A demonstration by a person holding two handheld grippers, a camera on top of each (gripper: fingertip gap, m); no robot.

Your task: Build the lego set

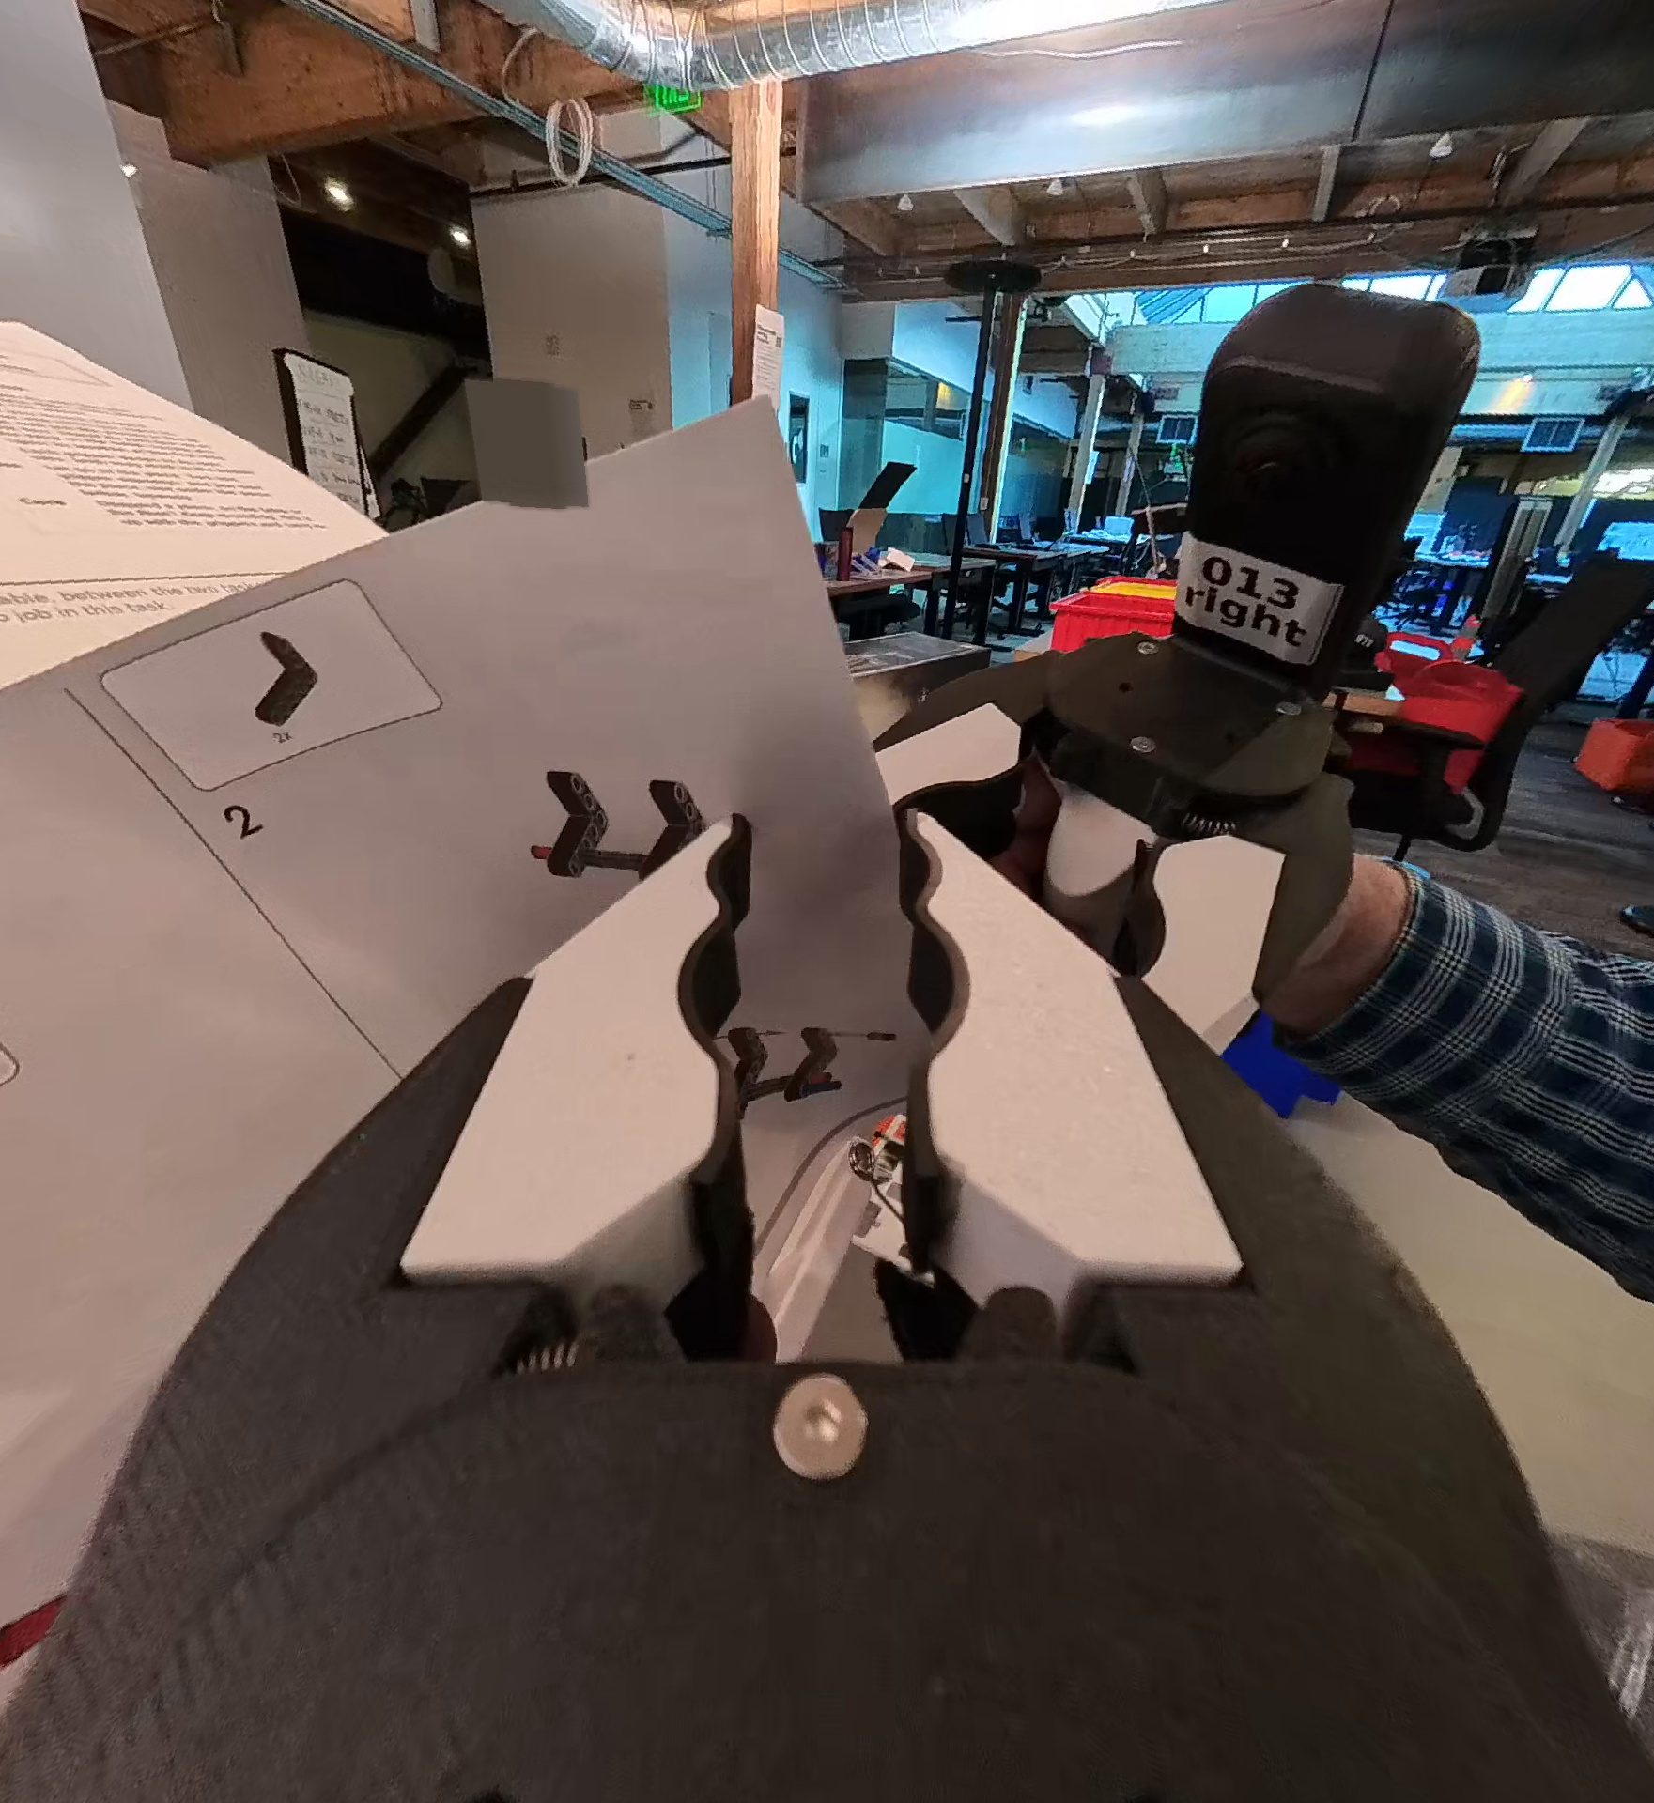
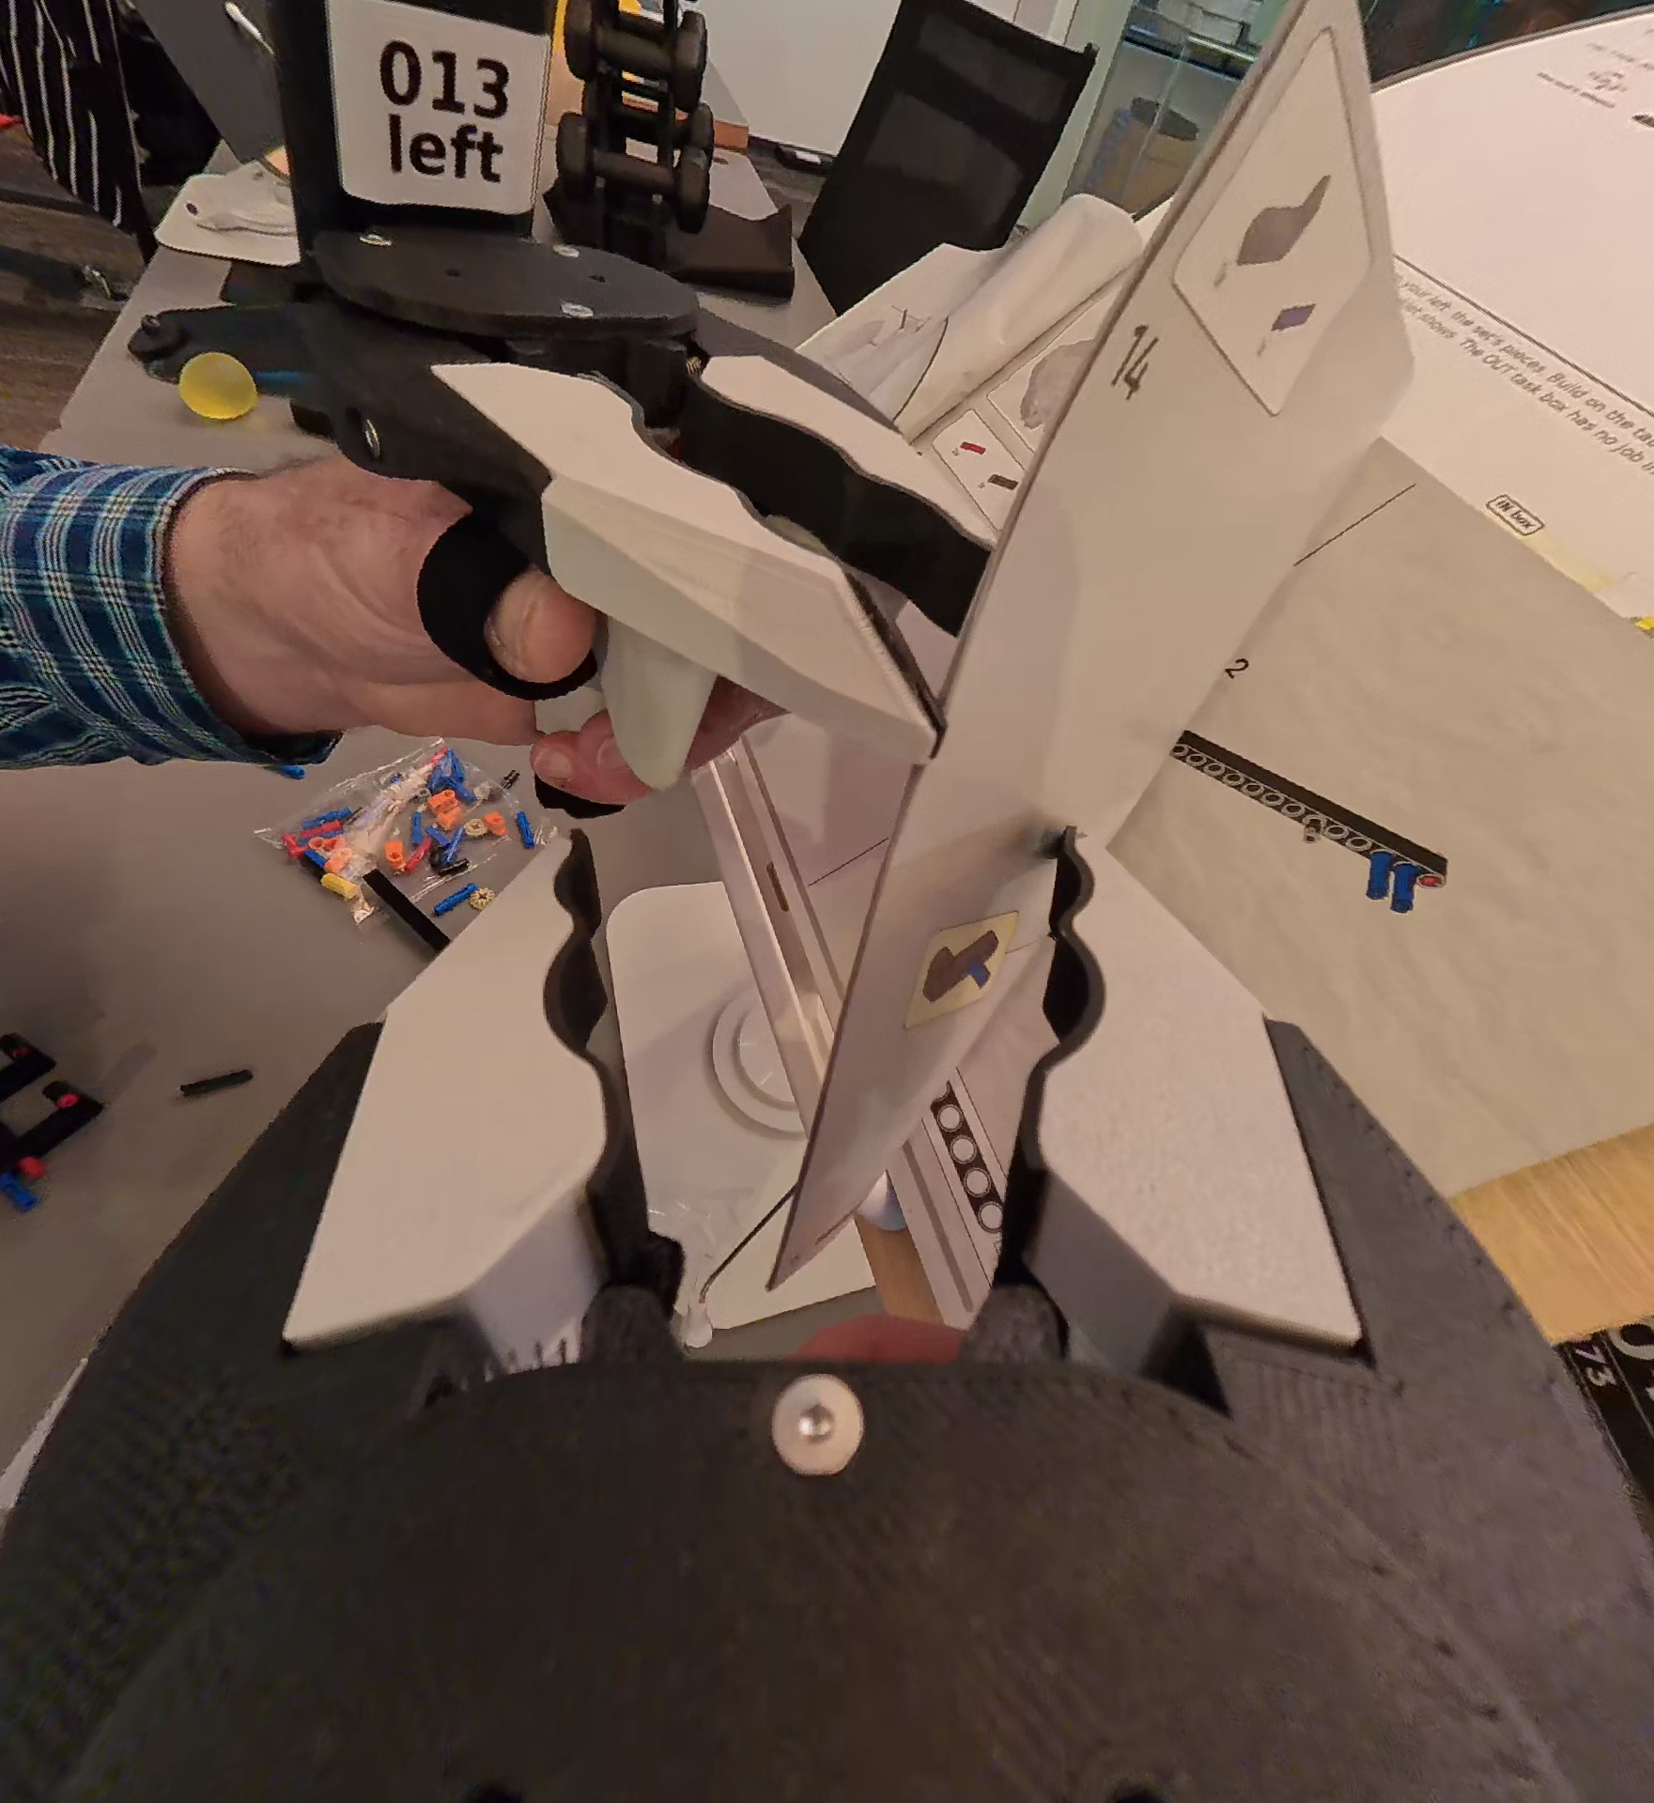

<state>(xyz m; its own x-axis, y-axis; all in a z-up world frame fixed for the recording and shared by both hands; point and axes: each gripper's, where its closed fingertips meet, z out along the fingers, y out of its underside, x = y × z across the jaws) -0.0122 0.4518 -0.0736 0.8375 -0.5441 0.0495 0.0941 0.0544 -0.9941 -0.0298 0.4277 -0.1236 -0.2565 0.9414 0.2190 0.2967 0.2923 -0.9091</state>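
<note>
Grey table (image 2: 169, 927): left hand-held gripper (image 2: 935, 727) touches upright booklet page (image 2: 1193, 546) edge, grip unclear; right hand-held gripper (image 2: 823, 985) agape.

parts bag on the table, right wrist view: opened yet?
Cannot tell: the clear parts bag lies on the grey table with pieces inside, but no seal or tear shows.

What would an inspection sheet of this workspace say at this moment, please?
Surface: grey table, with a printed sheet at its right.
Job's things: instruction booklet page raised on edge; bag of small parts; part-built black assembly; loose black pin.
Clutter: yellow ball behind the left gripper.
Grippers: left gripper open, tips at the page; right gripper open, page between its fingers.
Cables: white coil at the ceiling; nothing seen on the table.
Surroundings: open workshop, red bins, black chair.
</note>
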